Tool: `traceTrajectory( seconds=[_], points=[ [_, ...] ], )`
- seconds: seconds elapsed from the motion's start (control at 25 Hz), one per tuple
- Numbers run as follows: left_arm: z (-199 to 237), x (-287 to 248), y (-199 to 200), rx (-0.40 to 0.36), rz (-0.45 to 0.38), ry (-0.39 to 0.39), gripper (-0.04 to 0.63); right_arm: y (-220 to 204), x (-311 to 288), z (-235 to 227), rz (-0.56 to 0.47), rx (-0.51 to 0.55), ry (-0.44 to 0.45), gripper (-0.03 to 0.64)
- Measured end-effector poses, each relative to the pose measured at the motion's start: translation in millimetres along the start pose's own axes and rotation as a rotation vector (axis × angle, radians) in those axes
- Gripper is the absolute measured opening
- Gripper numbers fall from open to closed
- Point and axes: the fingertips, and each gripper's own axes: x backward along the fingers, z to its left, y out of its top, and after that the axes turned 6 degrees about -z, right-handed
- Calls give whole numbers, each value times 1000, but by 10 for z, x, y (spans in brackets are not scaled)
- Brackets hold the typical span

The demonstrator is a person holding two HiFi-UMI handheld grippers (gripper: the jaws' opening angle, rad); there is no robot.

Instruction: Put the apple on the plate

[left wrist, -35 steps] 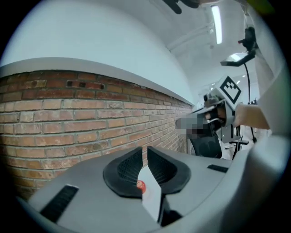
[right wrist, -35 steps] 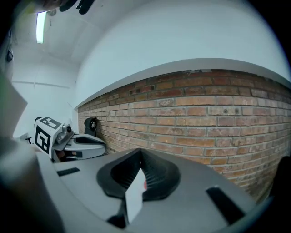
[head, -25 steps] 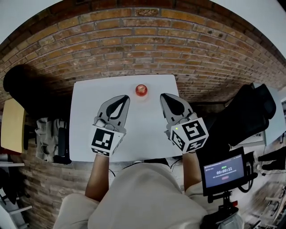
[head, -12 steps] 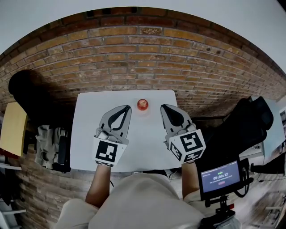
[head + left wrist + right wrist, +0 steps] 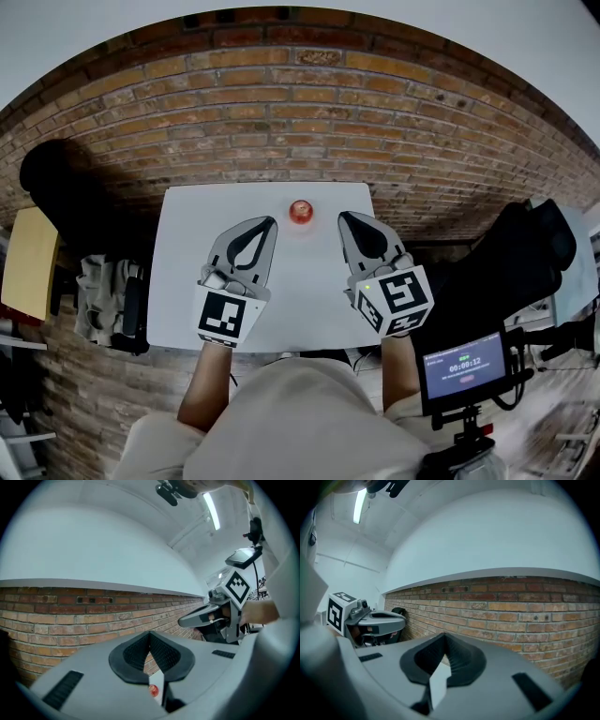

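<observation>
At the far left a dark bag (image 5: 58,183) sits on the floor against the red brick wall (image 5: 281,103), beside the white rectangular table (image 5: 187,281). Over the table's left half the left gripper (image 5: 271,222) points level toward the wall; its own view shows its black ribbed pads pressed together with nothing between them. Beyond its tip, near the middle of the table's far edge, lies the small round red apple (image 5: 300,211), which also shows through the slit under the closed left jaws (image 5: 153,690). No plate stands out against the white top, so I cannot tell whether the apple is on one.

To the right of the apple, the right gripper (image 5: 342,217) hovers in the same way, with its jaws closed and empty.

The apple will likely handle as a firm, fairly light fruit with smooth, slightly slippery skin. Being round, it is apt to roll if nudged and to bruise if pinched hard. The best hold is probably across its widest girth, one pad on each side, with the stem upward.
</observation>
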Motion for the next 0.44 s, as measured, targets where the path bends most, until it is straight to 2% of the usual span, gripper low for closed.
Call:
traceTrajectory(
  seconds=[0.44],
  points=[
    [11,-29,-39,23,-5,8,8,-48,-35,-30,4,5,-6,2]
  ],
)
